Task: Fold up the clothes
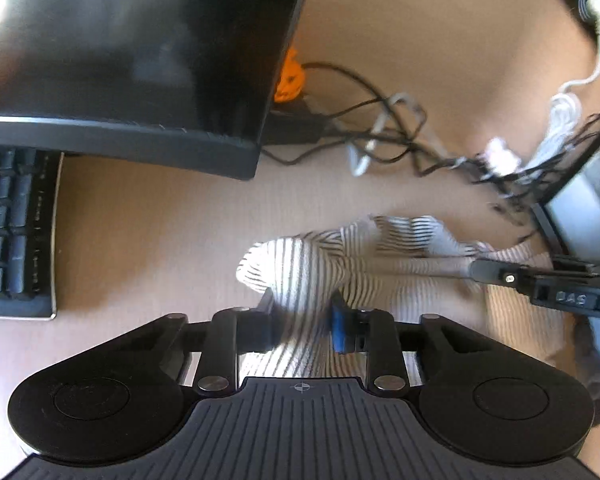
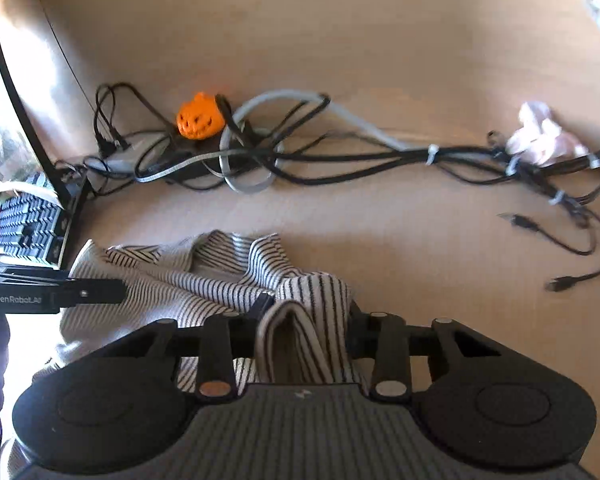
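Observation:
A white garment with thin black stripes (image 1: 300,272) lies bunched on the tan desk (image 1: 148,220). My left gripper (image 1: 304,320) is shut on a fold of it, with cloth filling the gap between the fingers. The right gripper's body shows at the right edge of the left wrist view (image 1: 548,284). In the right wrist view my right gripper (image 2: 310,320) is shut on another bunched fold of the striped garment (image 2: 204,276). The left gripper's body (image 2: 52,294) reaches in from the left over the cloth.
A black monitor (image 1: 132,52) and keyboard (image 1: 12,232) stand at the left. A tangle of black and grey cables (image 2: 300,156), an orange pumpkin figure (image 2: 200,118) and crumpled pinkish paper (image 2: 540,136) lie along the back of the desk. Loose cable plugs (image 2: 560,282) lie at the right.

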Action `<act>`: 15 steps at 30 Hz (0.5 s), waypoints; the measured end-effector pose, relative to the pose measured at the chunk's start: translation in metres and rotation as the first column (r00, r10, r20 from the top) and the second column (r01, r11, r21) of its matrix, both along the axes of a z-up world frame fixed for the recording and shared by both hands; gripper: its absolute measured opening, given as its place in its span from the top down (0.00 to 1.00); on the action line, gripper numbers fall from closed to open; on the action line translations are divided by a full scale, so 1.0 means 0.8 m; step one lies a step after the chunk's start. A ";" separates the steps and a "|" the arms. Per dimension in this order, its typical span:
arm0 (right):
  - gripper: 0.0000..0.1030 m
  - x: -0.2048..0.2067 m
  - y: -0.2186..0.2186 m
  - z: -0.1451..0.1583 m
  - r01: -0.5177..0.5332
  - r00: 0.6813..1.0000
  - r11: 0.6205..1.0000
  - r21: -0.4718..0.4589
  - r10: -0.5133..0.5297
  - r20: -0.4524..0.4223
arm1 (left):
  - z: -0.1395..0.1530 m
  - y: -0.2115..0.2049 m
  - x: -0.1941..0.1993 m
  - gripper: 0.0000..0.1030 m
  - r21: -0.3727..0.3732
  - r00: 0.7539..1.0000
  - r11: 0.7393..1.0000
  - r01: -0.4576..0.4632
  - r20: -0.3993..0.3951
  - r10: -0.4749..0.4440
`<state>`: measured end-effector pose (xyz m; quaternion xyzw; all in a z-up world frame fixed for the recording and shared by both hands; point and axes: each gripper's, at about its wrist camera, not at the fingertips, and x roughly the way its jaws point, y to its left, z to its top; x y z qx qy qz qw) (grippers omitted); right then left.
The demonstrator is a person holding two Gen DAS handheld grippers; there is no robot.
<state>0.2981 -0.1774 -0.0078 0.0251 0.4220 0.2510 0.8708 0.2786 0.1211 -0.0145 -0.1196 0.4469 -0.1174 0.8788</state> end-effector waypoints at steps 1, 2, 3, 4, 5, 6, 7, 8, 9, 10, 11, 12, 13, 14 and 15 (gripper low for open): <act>0.69 -0.006 0.001 0.004 -0.001 1.000 1.000 -0.007 0.001 0.013 | 0.009 0.003 -0.009 0.74 -0.016 1.000 1.000 0.019 0.013 -0.018; 0.69 -0.012 0.001 0.009 -0.002 1.000 1.000 -0.015 0.002 0.026 | 0.022 0.003 -0.023 0.74 -0.019 0.998 0.998 0.052 0.037 -0.052; 0.70 -0.018 0.002 0.013 -0.003 0.999 1.000 -0.022 0.004 0.039 | 0.034 0.002 -0.038 0.74 -0.015 0.994 0.996 0.087 0.061 -0.086; 0.70 -0.028 0.002 0.019 -0.007 0.999 1.000 -0.028 0.008 0.053 | 0.046 0.000 -0.056 0.74 0.003 0.989 0.992 0.124 0.085 -0.124; 0.70 -0.048 0.000 0.032 -0.020 0.997 0.999 -0.031 0.022 0.074 | 0.056 -0.001 -0.074 0.74 0.021 0.982 0.987 0.157 0.104 -0.158; 0.71 -0.072 -0.003 0.045 -0.034 0.995 0.999 -0.038 0.037 0.097 | 0.062 0.000 -0.092 0.74 0.038 0.976 0.983 0.181 0.116 -0.184; 0.71 -0.096 -0.005 0.056 -0.047 0.992 0.998 -0.052 0.053 0.115 | 0.067 0.002 -0.111 0.73 0.055 0.969 0.977 0.205 0.127 -0.211; 0.71 -0.120 -0.008 0.066 -0.060 0.989 0.996 -0.066 0.068 0.134 | 0.068 0.006 -0.130 0.73 0.071 0.963 0.972 0.226 0.134 -0.234; 0.70 -0.144 -0.010 0.074 -0.072 0.985 0.994 -0.082 0.084 0.148 | 0.065 0.010 -0.148 0.72 0.083 0.958 0.967 0.242 0.134 -0.252; 0.70 -0.168 -0.011 0.077 -0.084 0.984 0.991 -0.104 0.100 0.150 | 0.061 0.014 -0.165 0.70 0.094 0.954 0.962 0.258 0.130 -0.269; 0.70 -0.192 -0.012 0.079 -0.097 0.982 0.987 -0.132 0.117 0.152 | 0.054 0.019 -0.182 0.68 0.103 0.952 0.956 0.274 0.114 -0.285; 0.70 -0.218 -0.010 0.074 -0.112 0.978 0.978 -0.176 0.140 0.153 | 0.046 0.023 -0.198 0.68 0.113 0.949 0.951 0.288 0.096 -0.299; 0.70 -0.239 -0.006 0.064 -0.127 0.975 0.966 -0.223 0.163 0.148 | 0.036 0.025 -0.210 0.67 0.124 0.947 0.945 0.302 0.073 -0.312; 0.70 -0.259 -0.002 0.055 -0.138 0.973 0.953 -0.268 0.181 0.142 | 0.027 0.028 -0.220 0.66 0.132 0.946 0.940 0.313 0.049 -0.322; 0.70 -0.275 0.000 0.044 -0.137 0.974 0.942 -0.306 0.185 0.134 | 0.018 0.032 -0.229 0.65 0.133 0.945 0.938 0.320 0.024 -0.326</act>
